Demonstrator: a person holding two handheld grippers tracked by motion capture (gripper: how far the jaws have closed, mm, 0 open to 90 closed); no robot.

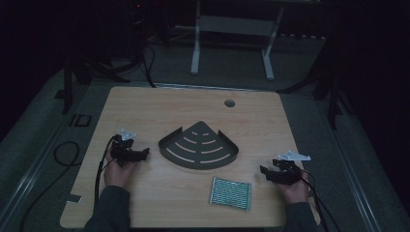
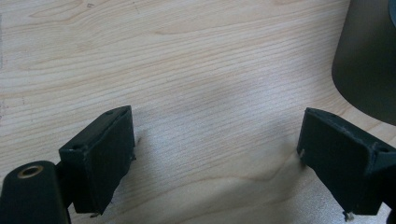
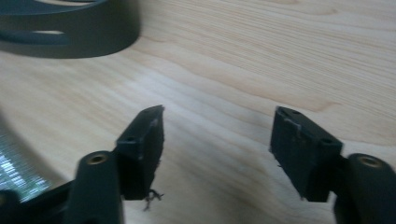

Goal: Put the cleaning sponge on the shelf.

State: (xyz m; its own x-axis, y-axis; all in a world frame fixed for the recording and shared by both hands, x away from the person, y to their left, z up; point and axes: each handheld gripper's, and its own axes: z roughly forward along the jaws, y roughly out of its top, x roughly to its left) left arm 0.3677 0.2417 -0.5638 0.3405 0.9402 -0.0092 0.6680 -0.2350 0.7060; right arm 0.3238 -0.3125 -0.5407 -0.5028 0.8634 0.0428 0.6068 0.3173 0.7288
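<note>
**Both grippers parked wide, nothing picked up**

A wooden table (image 1: 145,104) carries a dark fan-shaped slotted tray (image 1: 199,146) at its centre, within reach of either hand. Near and right of it lies a green checked cloth (image 1: 231,193), flat and apart from the tray. The left gripper (image 1: 143,154) rests at the left, jaws spread over bare wood. The right gripper (image 1: 264,171), just right of the cloth, likewise stands spread and empty, seemingly waiting to start.

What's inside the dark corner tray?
Nothing: the dark corner tray shows just its bare slotted floor, pale table visible through the slots. The table beneath its solid parts is covered.
</note>
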